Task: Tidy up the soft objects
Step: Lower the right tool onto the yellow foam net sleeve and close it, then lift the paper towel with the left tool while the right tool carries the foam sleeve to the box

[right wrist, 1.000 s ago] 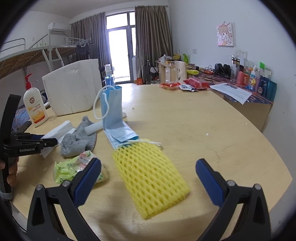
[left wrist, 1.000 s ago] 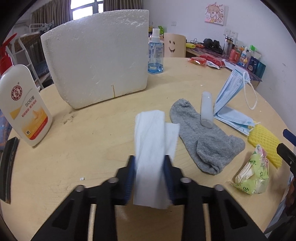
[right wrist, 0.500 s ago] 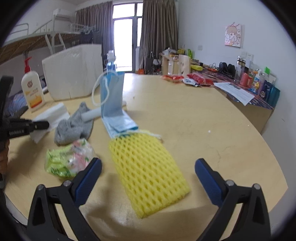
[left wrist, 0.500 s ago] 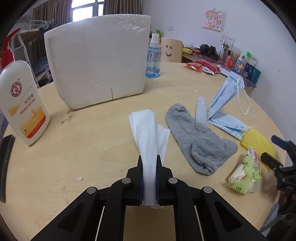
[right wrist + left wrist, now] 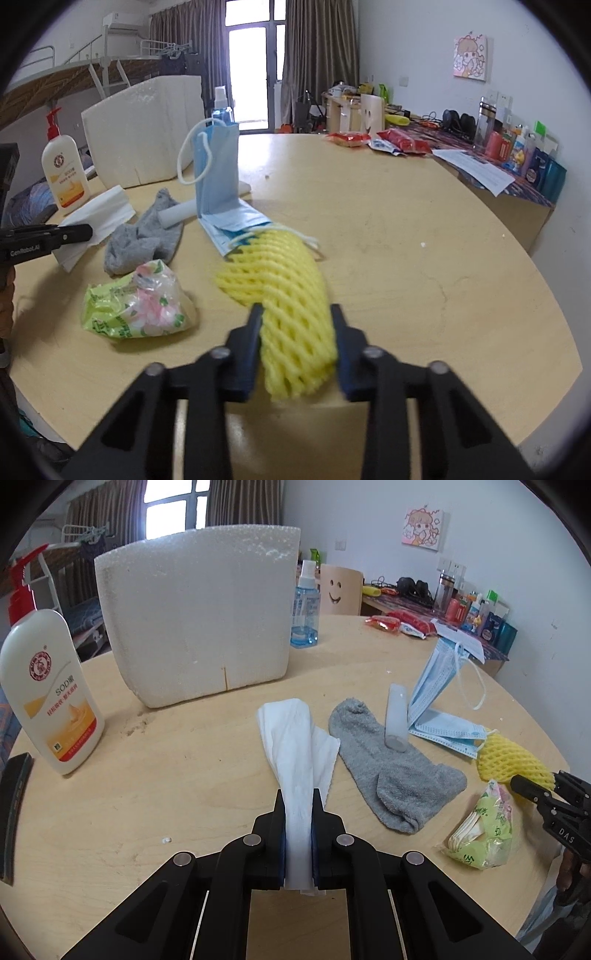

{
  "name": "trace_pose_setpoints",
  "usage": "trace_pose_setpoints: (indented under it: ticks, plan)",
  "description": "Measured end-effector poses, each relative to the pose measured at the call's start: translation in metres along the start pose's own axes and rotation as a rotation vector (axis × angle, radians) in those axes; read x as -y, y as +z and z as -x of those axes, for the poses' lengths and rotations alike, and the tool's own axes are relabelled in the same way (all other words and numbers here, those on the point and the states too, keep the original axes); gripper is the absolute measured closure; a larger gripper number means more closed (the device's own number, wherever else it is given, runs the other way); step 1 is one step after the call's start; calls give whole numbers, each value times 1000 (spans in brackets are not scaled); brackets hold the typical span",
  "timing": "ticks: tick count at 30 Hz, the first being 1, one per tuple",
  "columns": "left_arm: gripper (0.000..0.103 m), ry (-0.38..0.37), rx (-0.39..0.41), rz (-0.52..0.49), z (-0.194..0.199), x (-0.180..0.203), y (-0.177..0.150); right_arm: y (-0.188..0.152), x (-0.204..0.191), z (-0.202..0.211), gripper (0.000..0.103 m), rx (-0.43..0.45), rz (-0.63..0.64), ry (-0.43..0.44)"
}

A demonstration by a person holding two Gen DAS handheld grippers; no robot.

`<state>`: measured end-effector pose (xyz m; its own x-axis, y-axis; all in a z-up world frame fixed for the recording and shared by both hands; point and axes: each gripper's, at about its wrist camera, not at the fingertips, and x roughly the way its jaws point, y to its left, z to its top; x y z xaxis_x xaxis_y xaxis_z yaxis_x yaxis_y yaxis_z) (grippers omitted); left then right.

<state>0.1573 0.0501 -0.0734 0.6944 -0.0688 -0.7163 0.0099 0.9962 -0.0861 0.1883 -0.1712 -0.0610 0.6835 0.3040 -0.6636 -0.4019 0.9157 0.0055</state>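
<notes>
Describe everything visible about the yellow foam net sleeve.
The yellow foam net sleeve is a soft tube of diamond-patterned mesh, bright yellow. The right gripper has its jaws closed on its near end, squeezing it narrower there; the far end fans wider on the round wooden table and overlaps the edge and ear loop of the blue surgical masks. A green plastic packet lies beside it, apart.

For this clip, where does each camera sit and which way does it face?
Left wrist: on the left gripper, facing the white foam box across the round wooden table; jaws shut on the white tissue.
Right wrist: on the right gripper, facing the curtained window; jaws closed around the yellow foam net sleeve, blurred.
Shared: grey sock, blue face mask, green tissue pack; each view shows the other gripper.
</notes>
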Motion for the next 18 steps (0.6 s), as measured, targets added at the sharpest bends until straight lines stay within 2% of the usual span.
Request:
trace_pose_setpoints:
  ticks: [1, 2, 13, 18]
  plan:
    - [93, -1, 3, 0, 1, 0, 1, -1, 1, 3, 76, 12, -3, 11]
    - [93, -1, 7, -1, 3, 0, 1, -1, 0, 4, 77, 15, -4, 17]
    - [93, -2, 98, -11, 39, 4, 3, 8, 12, 62, 77, 167, -65, 9]
    - [93, -6, 133, -22, 56, 9, 0, 13, 14, 81, 77, 218, -93, 64]
